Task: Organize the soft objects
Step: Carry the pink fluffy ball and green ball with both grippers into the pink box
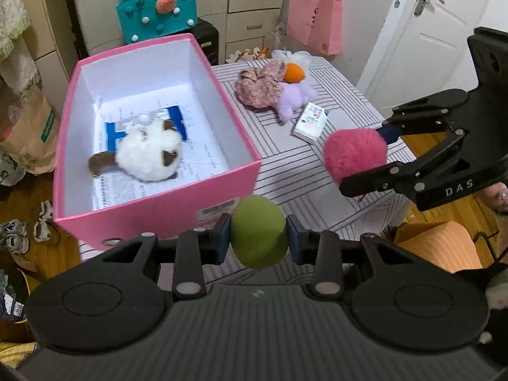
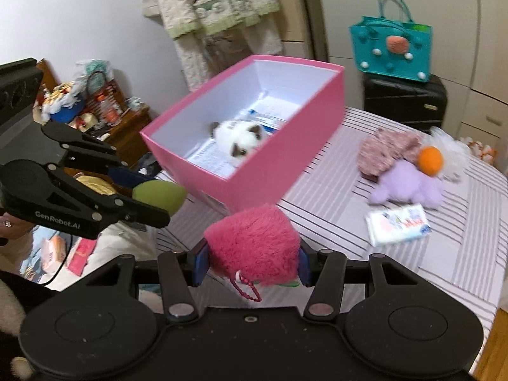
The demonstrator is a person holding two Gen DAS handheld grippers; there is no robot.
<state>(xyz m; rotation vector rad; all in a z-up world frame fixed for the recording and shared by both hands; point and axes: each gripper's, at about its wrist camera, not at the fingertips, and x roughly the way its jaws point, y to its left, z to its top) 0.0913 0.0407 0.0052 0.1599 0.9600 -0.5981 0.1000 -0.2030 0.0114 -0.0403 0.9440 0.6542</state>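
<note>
My left gripper (image 1: 258, 238) is shut on a green egg-shaped soft ball (image 1: 257, 231), held just in front of the near wall of the pink box (image 1: 158, 212). My right gripper (image 2: 252, 262) is shut on a pink fluffy pom-pom (image 2: 252, 246) with a bead chain hanging below it, to the right of the box. A white and brown plush cat (image 1: 146, 152) lies on printed paper inside the box. On the striped tablecloth (image 1: 285, 158) farther back lie a floral fabric piece (image 1: 260, 87), a lilac plush (image 1: 293, 98) and an orange and white fluffy toy (image 1: 293, 71).
A white tissue pack (image 1: 311, 122) lies near the lilac plush. A teal felt bag (image 1: 155, 9) stands on a black suitcase (image 2: 406, 98) behind the table, a pink paper bag (image 1: 314, 20) hangs at the back. Shoes and bags clutter the floor at left; a white door (image 1: 438, 31) is right.
</note>
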